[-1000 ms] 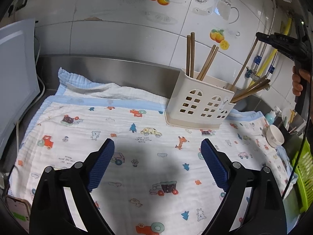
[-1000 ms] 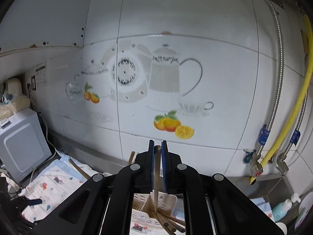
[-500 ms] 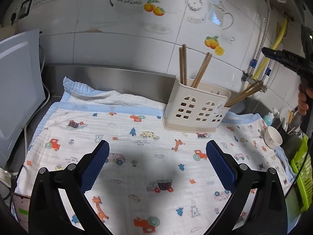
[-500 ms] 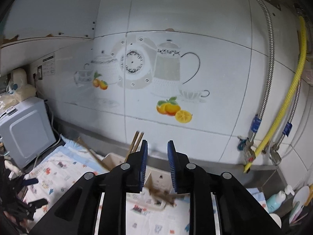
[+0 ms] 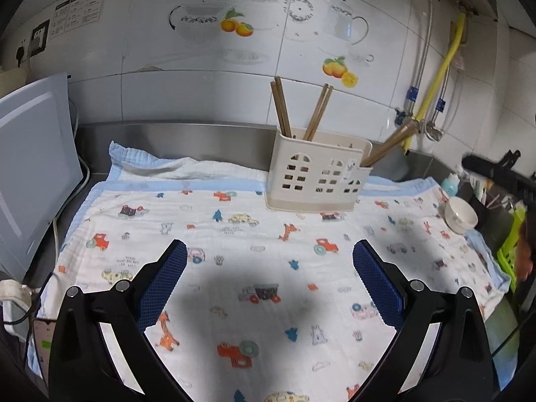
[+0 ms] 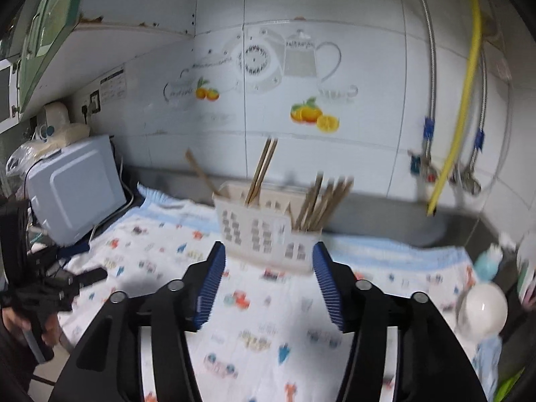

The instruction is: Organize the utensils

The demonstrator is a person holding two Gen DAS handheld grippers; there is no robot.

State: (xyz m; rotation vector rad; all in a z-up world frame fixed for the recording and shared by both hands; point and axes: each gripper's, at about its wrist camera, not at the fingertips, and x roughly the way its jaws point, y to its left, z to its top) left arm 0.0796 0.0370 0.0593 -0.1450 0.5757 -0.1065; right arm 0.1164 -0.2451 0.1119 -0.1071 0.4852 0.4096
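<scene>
The brown chopsticks (image 5: 282,106) stand in the cream holder (image 5: 318,174) near the back edge of the cartoon cloth (image 5: 234,241) on the steel counter (image 5: 174,130), and the left gripper (image 5: 269,279) and right gripper (image 6: 268,281) both hang wide apart, holding nothing.

Wooden chopsticks (image 5: 280,107); perforated cream plastic utensil holder (image 5: 318,174); soft printed cotton cloth (image 5: 234,244); glossy wall tiles (image 5: 201,50); brushed steel backsplash (image 5: 174,140).
</scene>
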